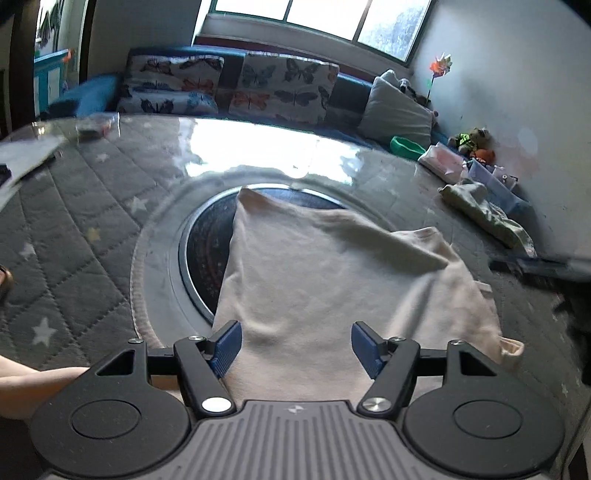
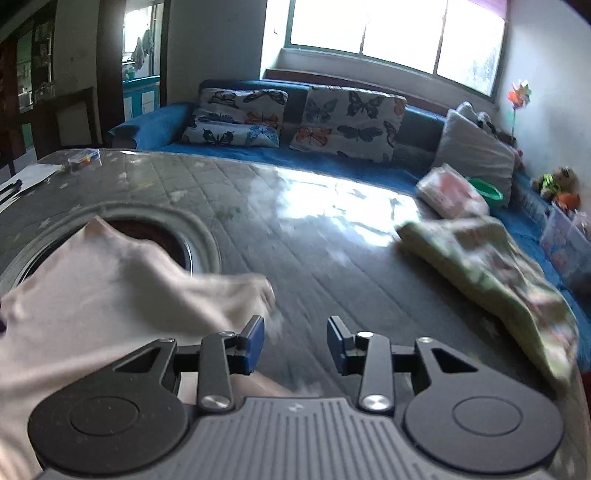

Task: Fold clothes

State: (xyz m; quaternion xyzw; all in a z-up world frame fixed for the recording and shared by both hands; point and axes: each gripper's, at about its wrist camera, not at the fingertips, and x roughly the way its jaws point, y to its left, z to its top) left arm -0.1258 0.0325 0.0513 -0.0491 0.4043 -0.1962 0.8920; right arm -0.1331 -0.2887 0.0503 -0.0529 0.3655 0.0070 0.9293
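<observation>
Cream garment (image 1: 332,280): pale, soft cloth, partly folded, lying on the quilted table cover (image 1: 81,236). In the left wrist view it fills the centre and runs down to 6 o'clock, its far corner draped over a dark round recess (image 1: 207,251) set in the table. One folded flap lies across its right side toward 3 o'clock.

Left gripper (image 1: 296,347): low at 6 o'clock, above the near edge of the garment. Blue fingers (image 1: 226,347) spread wide, released; the cloth shows between them, and no pad presses on it.

Right gripper (image 2: 296,343): at 6 o'clock in the right wrist view, over bare table cover. Jaws apart, nothing between them. The garment lies to 9 o'clock, its edge just beside the left finger; contact cannot be told because of blur.

Green patterned cloth (image 2: 491,273): loosely heaped on the table at 3 o'clock in the right wrist view, well apart from the cream garment.

Sofa (image 2: 155,122): blue, beyond the table at 12 o'clock, bearing butterfly cushions (image 2: 347,122) and a grey pillow (image 2: 476,155).

Window (image 2: 391,33): bright, above the sofa; its glare reflects on the table's glossy surface.

Soft toys (image 2: 557,184): near the wall at 2 o'clock, beside a pinwheel (image 2: 519,96).
</observation>
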